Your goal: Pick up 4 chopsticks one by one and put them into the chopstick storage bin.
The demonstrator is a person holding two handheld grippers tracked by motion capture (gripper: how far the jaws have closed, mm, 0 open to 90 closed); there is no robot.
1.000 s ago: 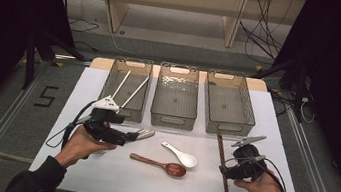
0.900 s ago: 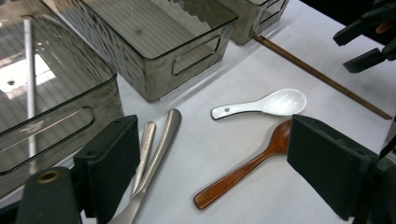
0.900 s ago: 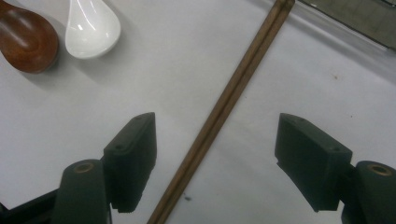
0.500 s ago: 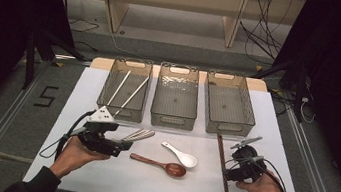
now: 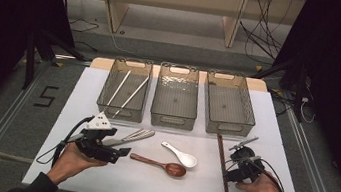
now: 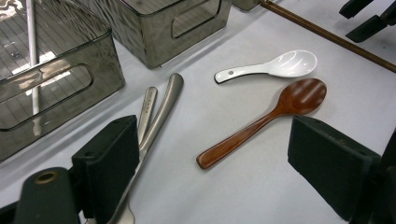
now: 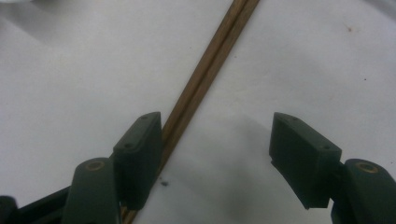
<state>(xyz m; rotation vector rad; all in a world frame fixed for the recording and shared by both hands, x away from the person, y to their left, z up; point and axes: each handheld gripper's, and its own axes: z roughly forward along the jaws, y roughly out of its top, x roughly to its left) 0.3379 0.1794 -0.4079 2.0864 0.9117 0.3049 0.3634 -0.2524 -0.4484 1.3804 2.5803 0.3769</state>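
My right hand-held gripper (image 7: 215,154), jaws wide and just closing with nothing gripped, straddles the brown chopsticks (image 7: 205,74) on the worktop (image 5: 185,189), while my left hand-held gripper (image 6: 215,177) gapes empty beside them.

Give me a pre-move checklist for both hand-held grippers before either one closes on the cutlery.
1. Right hand-held gripper jaws have just been closing, a wide gap remains: ok.
2. Brown chopsticks centred between its jaws: not ok, they lie against one jaw.
3. Left hand-held gripper open: ok.
4. Wooden spoon handle lies between its jaws: ok.
5. Metal utensils clear of its jaws: not ok, they run beside one jaw.
6. Right bin free: ok.
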